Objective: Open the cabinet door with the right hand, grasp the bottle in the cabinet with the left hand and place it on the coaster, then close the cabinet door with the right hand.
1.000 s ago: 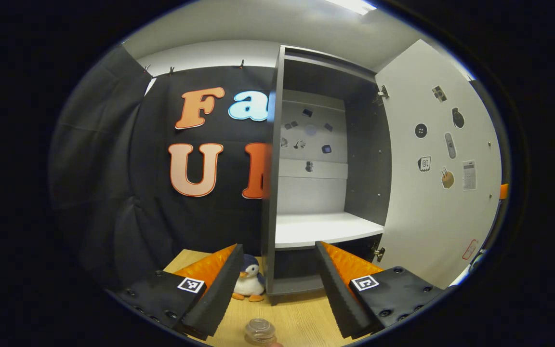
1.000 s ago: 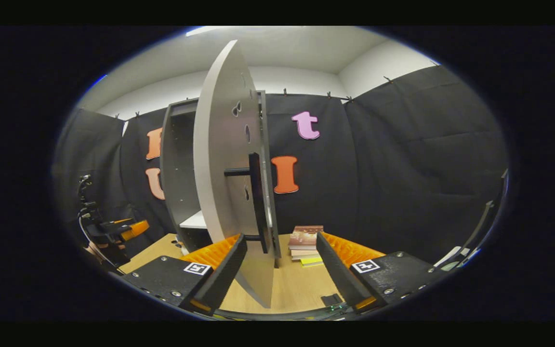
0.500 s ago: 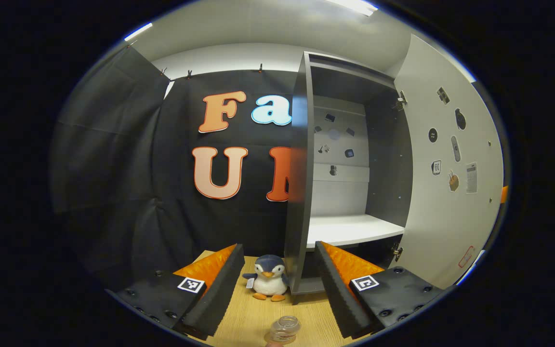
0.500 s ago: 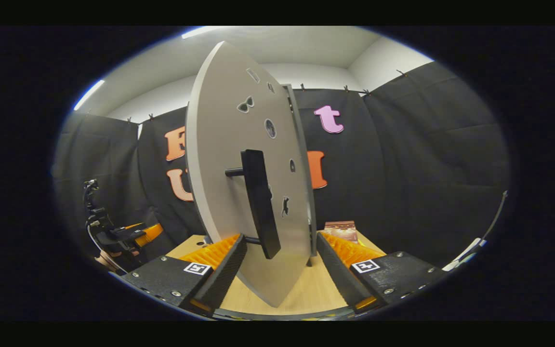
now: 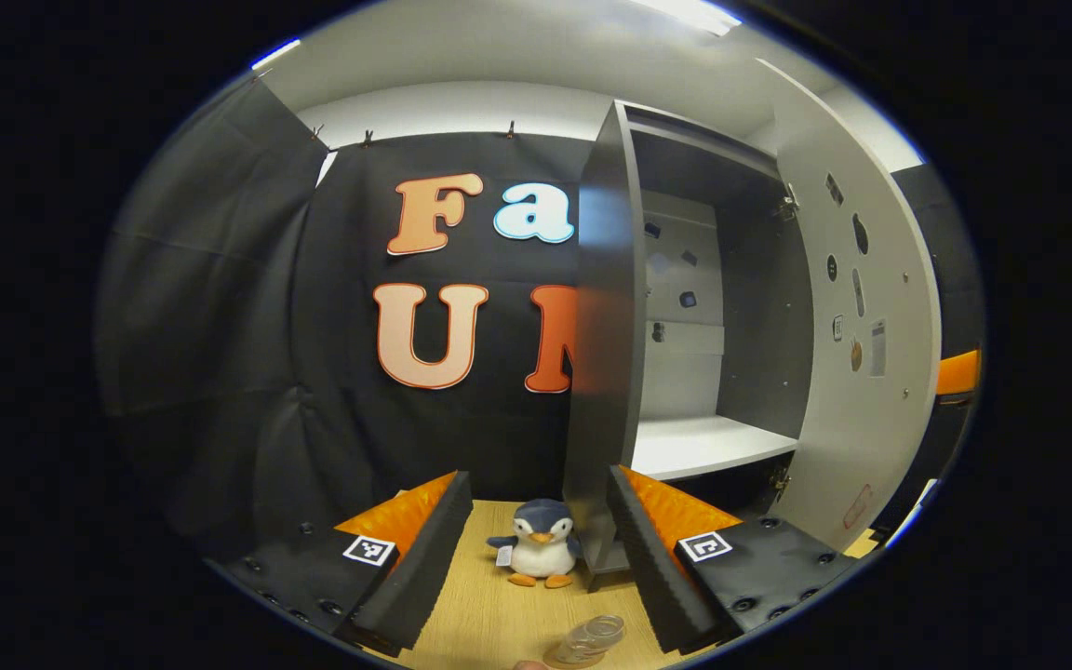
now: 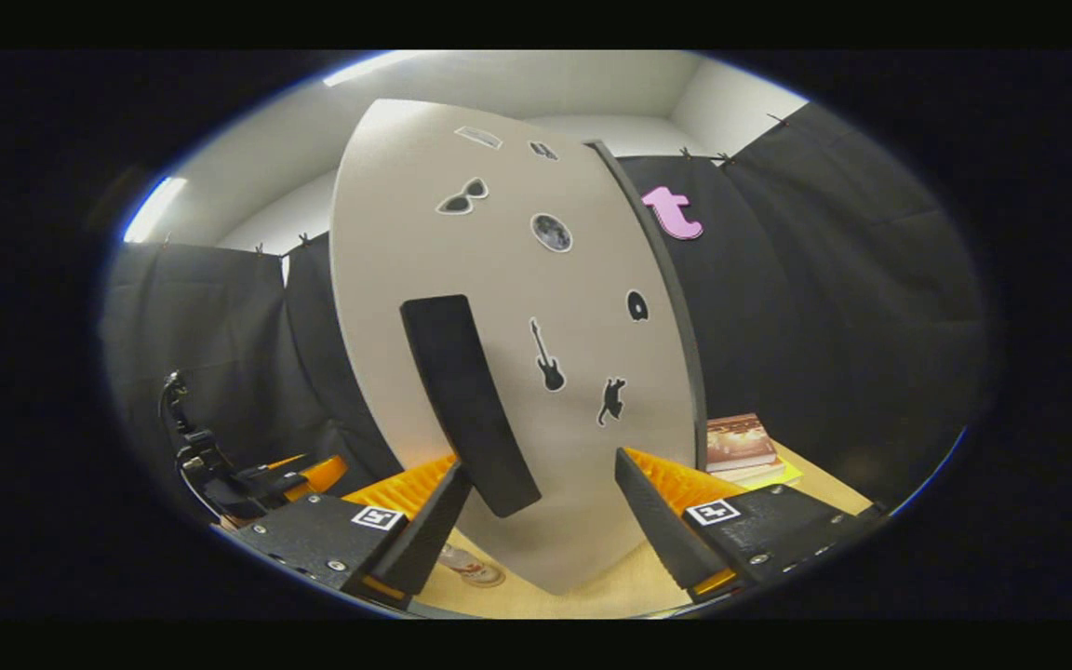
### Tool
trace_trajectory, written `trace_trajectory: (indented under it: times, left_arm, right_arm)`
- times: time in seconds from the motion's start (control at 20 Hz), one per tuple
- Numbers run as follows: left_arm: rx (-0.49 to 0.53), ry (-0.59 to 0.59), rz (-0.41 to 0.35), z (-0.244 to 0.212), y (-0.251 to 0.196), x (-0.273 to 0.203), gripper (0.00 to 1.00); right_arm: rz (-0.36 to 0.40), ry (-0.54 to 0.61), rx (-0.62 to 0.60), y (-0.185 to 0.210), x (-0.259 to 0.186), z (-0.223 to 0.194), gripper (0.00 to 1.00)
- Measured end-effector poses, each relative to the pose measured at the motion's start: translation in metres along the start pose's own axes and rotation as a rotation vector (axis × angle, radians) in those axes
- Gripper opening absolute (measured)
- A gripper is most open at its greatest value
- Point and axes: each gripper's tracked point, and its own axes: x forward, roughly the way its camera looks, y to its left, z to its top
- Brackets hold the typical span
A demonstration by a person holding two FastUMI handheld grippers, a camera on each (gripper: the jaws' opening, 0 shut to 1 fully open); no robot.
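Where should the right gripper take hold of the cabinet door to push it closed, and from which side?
Take the black bar handle on the cabinet door's outer face. It is a long bar standing off the panel, so the right gripper, open just below and in front of it, can likely come straight on from the front and put one finger on each long side.

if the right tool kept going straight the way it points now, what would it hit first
Most likely the black handle on the cabinet door, which lies between the open right tool's fingers. The door's grey face sits just behind it. Depth is hard to judge here.
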Motion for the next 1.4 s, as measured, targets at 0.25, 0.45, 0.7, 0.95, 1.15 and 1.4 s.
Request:
trace_trajectory:
  times: [0.25, 0.45, 0.7, 0.95, 1.15, 1.4]
  left_arm:
    - [0.000, 0.019, 0.034, -0.006, 0.034, 0.007, 0.95]
    - [-0.013, 0.027, 0.051, -0.010, 0.050, 0.015, 0.94]
    - [-0.010, 0.015, 0.046, -0.010, 0.059, 0.024, 0.94]
    - [-0.011, 0.007, 0.045, -0.008, 0.067, 0.032, 0.94]
    - [-0.013, 0.012, 0.042, -0.009, 0.073, 0.040, 0.94]
    - [-0.022, 0.027, 0.050, -0.015, 0.082, 0.041, 0.94]
  right_arm:
    - [0.018, -0.025, -0.064, 0.016, 0.022, 0.000, 0.98]
    - [0.005, -0.040, -0.134, 0.025, 0.038, 0.002, 0.97]
    - [-0.037, -0.039, -0.172, 0.032, 0.057, 0.002, 1.00]
    - [-0.052, -0.033, -0.148, 0.038, 0.069, 0.002, 1.00]
    - [-0.044, -0.048, -0.145, 0.042, 0.078, 0.003, 0.98]
    - [-0.039, -0.042, -0.138, 0.045, 0.088, 0.001, 0.98]
